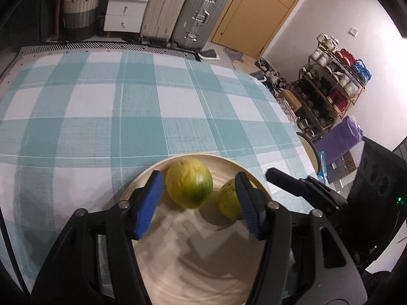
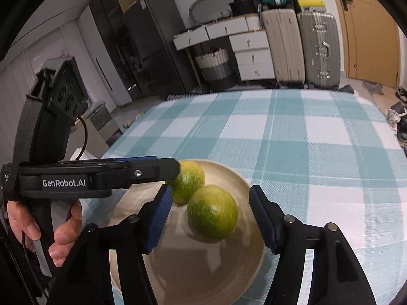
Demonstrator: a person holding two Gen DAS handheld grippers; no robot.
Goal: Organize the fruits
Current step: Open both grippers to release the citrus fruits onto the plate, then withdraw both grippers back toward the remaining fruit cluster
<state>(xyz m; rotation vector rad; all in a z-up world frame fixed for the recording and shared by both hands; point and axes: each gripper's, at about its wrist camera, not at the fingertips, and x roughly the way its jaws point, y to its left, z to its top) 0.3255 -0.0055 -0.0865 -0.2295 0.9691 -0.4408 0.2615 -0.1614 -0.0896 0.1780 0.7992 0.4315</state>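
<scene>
Green-yellow fruits, two: one [image 1: 188,183] between the parted jaws of the left gripper [image 1: 199,185], untouched; the other [image 2: 212,212] between the parted jaws of the right gripper [image 2: 211,203], untouched. Both lie touching on one plate [image 2: 193,274], at its 12 o'clock side. Near-round; long axis cannot be told.

- In the left wrist view, the smaller yellow-green round fruit [image 1: 229,199] is partly hidden behind the blue pad of the left claw [image 1: 199,203] at 3 o'clock.
- The near part of the round cream plate [image 1: 193,274] is blurred and cut off at 6 o'clock.
- In the right wrist view, the farther green round fruit [image 2: 189,181] is partly covered at 9 o'clock.
- The person's hand [image 2: 40,228] is cut off at 9 o'clock.
</scene>
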